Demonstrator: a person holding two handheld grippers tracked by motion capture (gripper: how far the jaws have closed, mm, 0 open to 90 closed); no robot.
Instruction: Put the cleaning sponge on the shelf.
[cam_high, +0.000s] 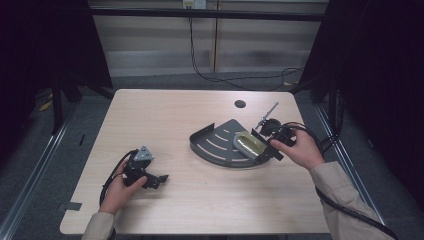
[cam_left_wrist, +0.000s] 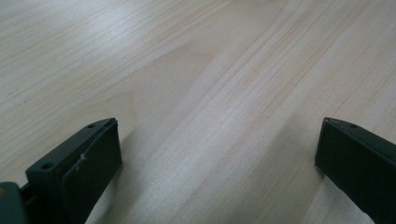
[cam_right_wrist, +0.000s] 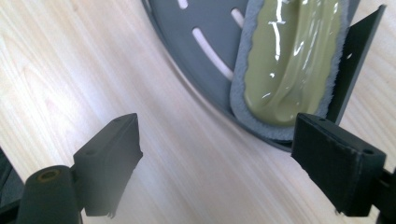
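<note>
A grey quarter-round slotted tray (cam_high: 220, 142) lies right of the table's middle. In its right corner rests an olive-green glossy pad on a grey fuzzy backing (cam_high: 248, 144); the right gripper view shows the pad (cam_right_wrist: 289, 60) lying against the tray wall (cam_right_wrist: 348, 70) over the slotted floor (cam_right_wrist: 196, 28). My right gripper (cam_high: 265, 145) hovers at the tray's right edge, open, its jaws (cam_right_wrist: 219, 158) spread over bare wood just outside the rim. My left gripper (cam_high: 159, 179) rests low at the front left, open (cam_left_wrist: 219, 154) above bare tabletop.
A round cable hole (cam_high: 240, 104) sits near the table's far edge. A thin metal rod (cam_high: 267, 114) sticks up beside the right hand. Cables trail from both grippers. Black curtains and floor rails flank the table (cam_high: 165, 115).
</note>
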